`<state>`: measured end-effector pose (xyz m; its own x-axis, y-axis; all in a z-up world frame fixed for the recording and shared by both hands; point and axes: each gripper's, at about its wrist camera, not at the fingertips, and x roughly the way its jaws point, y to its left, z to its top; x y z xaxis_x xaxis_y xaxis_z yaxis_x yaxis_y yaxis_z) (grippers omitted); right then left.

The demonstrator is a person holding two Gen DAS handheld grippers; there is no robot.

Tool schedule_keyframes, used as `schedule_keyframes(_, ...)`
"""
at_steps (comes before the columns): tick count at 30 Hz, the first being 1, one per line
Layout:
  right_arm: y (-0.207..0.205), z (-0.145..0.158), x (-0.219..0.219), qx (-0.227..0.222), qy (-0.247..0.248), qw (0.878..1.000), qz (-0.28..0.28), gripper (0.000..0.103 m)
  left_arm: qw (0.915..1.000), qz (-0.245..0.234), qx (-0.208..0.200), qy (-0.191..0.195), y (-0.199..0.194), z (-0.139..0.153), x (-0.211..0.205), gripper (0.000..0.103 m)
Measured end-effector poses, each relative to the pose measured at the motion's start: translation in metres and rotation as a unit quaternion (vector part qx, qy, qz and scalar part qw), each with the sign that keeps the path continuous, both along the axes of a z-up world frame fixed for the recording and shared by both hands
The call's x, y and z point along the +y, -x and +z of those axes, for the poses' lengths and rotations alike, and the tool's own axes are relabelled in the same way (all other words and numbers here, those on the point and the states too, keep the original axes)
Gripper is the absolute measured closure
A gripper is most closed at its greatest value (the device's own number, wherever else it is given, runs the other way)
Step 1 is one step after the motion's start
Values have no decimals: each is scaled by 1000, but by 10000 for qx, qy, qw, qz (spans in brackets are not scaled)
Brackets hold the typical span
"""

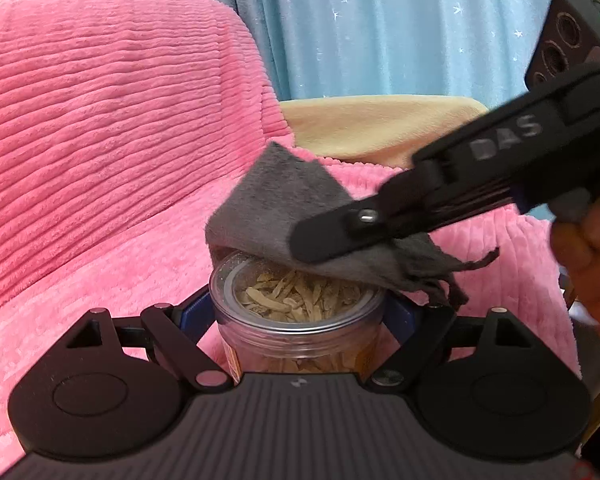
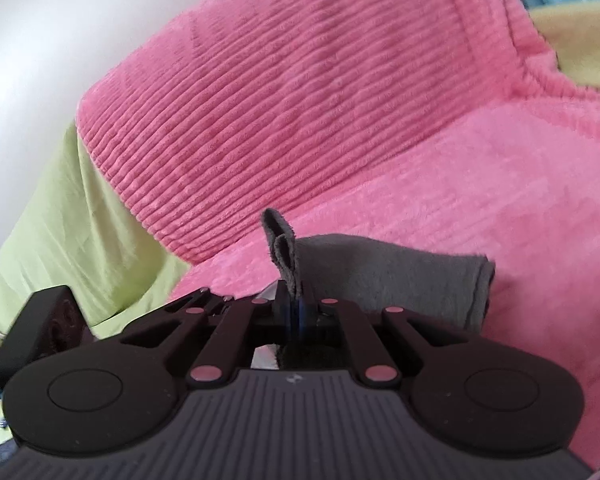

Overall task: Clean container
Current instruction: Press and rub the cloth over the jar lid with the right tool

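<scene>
A clear plastic jar [image 1: 296,320] filled with pale dried slices sits upright between the fingers of my left gripper [image 1: 300,312], which is shut on its sides. Its clear lid [image 1: 260,276] shows at the top. A grey cloth [image 1: 276,208] lies over the far right part of the lid. My right gripper [image 1: 324,236] comes in from the right, shut on that cloth and pressing it down on the jar. In the right wrist view the right gripper [image 2: 296,304] pinches a fold of the grey cloth [image 2: 380,276]; the jar is hidden under it.
A pink ribbed blanket [image 1: 100,140] covers the seat and backrest behind the jar. A yellow cushion [image 1: 372,128] and a blue starred curtain [image 1: 380,32] lie beyond. A person's hand [image 1: 588,256] holds the right gripper. Green fabric [image 2: 60,232] shows at left.
</scene>
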<state>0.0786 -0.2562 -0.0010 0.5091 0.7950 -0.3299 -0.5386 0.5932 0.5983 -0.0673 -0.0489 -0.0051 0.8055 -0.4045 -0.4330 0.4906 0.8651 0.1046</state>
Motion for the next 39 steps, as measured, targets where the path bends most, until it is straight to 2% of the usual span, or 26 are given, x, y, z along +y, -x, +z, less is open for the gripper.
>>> schedule_keyframes(4, 8, -1, -4, 214, -182, 9992, 286, 100, 10000, -17, -4, 16, 1, -2, 1, 18)
schedule_keyframes(17, -8, 5, 34, 118, -92, 9969, 774, 102, 10000, -80, -17, -53, -10, 0, -1, 18)
schedule_keyframes(25, -26, 8, 41, -100, 105, 9988, 459, 102, 10000, -73, -38, -47, -10, 0, -2, 18)
schedule_keyframes(31, -27, 7, 23, -245, 292, 9993, -62, 102, 9999, -84, -64, -68, -9, -1, -4, 18)
schedule_keyframes(39, -14, 6, 1, -109, 347, 9993, 70, 102, 9999, -91, -77, -66, -10, -2, -5, 18)
